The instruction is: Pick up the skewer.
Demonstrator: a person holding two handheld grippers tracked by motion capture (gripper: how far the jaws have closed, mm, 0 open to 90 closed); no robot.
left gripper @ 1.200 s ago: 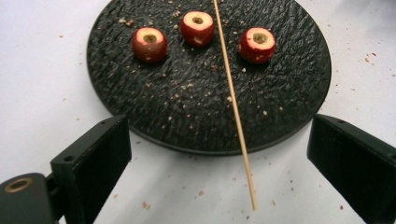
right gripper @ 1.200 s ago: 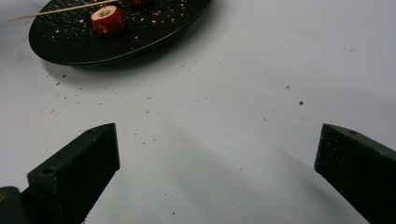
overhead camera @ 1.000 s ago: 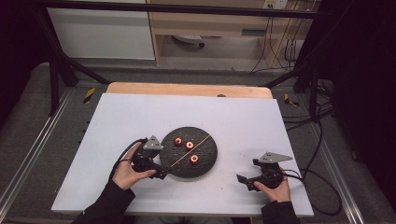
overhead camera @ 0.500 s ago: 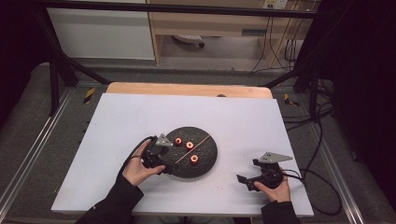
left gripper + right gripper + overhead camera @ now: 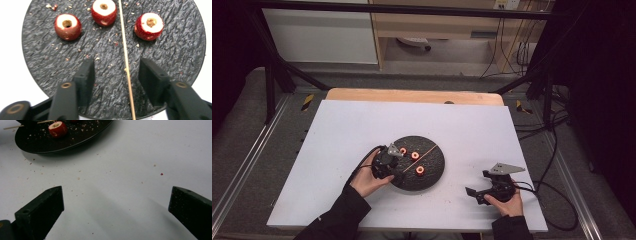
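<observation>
Closing the left hand-held gripper [image 5: 116, 75] around the thin wooden skewer [image 5: 125, 60] on the round black slate plate [image 5: 175, 50], lower centre, jaws half-spread, not yet pinching. Needing further squeeze, then lifting toward the cored red fruit pieces [image 5: 104, 12]; right hand-held gripper [image 5: 116, 205] resting spread wide over the white worktop [image 5: 140, 150].

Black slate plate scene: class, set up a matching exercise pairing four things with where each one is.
1 wooden skewer
2 three cored red fruits
3 left gripper
4 right gripper

A over bare white table
B jaws either side of the skewer, not touching it
C lying across the slate plate
D standing on the plate

Pairs: 1-C, 2-D, 3-B, 4-A
</observation>
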